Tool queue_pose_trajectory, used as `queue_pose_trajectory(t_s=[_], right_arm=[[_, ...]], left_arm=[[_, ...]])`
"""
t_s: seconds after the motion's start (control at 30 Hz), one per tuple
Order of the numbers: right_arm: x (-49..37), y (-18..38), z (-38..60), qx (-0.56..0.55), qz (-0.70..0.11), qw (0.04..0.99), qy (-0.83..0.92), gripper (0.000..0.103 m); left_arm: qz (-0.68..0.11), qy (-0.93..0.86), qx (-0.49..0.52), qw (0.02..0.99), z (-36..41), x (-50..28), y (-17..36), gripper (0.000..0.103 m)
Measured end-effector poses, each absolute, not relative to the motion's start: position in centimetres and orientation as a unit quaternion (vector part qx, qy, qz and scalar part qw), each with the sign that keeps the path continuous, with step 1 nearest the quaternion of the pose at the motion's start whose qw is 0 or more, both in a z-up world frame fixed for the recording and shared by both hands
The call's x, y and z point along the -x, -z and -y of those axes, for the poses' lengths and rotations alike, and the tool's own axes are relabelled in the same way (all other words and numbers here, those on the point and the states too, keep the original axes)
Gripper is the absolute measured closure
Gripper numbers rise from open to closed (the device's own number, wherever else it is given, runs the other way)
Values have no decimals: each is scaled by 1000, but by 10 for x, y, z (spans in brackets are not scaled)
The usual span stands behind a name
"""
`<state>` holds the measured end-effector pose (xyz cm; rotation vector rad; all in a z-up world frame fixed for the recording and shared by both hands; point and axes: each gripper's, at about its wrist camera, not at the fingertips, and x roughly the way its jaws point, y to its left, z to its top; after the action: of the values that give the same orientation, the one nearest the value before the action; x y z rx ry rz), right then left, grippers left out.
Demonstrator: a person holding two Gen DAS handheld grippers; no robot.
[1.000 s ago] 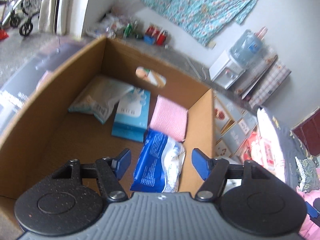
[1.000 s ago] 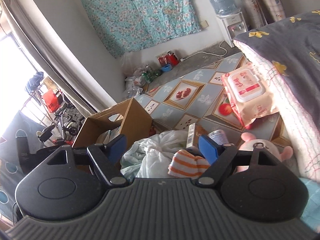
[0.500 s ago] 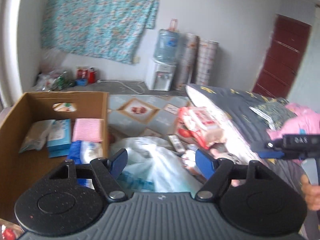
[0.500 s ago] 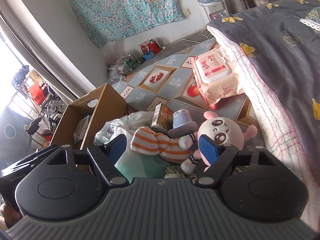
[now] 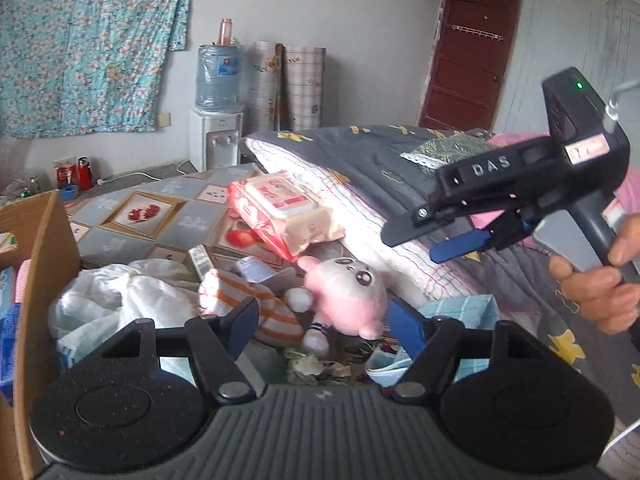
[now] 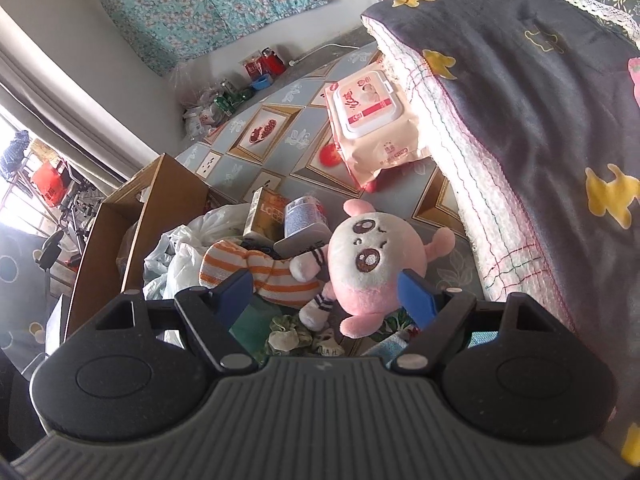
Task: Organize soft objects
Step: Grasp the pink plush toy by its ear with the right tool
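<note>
Though rumpled, pink round-headed plush toy [image 6: 372,264]

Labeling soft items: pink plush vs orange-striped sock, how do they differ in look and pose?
The pink plush is rounded and bulky with a printed face; the striped sock is flatter, orange-and-white banded. The plush lies between the right gripper's fingers; the sock lies beside it by the white bag. Both are soft, on the floor pile, ungripped.

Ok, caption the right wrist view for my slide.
Open right gripper hovers over a pink plush toy and striped sock beside the cardboard box.
</note>
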<state>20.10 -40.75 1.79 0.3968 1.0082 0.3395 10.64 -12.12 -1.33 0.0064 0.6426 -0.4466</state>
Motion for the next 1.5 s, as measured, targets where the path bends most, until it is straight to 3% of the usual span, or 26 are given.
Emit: queue_pose_trajectory(t_s=[0.4,0.83,1.13,1.33,1.5], right_arm=[[-242,4,411,-174,-516,825,-151,23],[-306,51,427,-222,-551,797,-110,28],[-287,57,443,-305,-549,773,-92,28],[-281,64,445,-329,-549,766,-57,34],[-279,71,450,-352,-544,761,-19,45]], left_arm=[[-355,230,-21,906,161,-134,57,60],[-375,240,-21,895,182,-171,69,59],[-409,225,-7,884,182,-186,82,59],[-422,221,20,879,171,-195,85,58],[-429,217,34,876,166,-199,89,58]])
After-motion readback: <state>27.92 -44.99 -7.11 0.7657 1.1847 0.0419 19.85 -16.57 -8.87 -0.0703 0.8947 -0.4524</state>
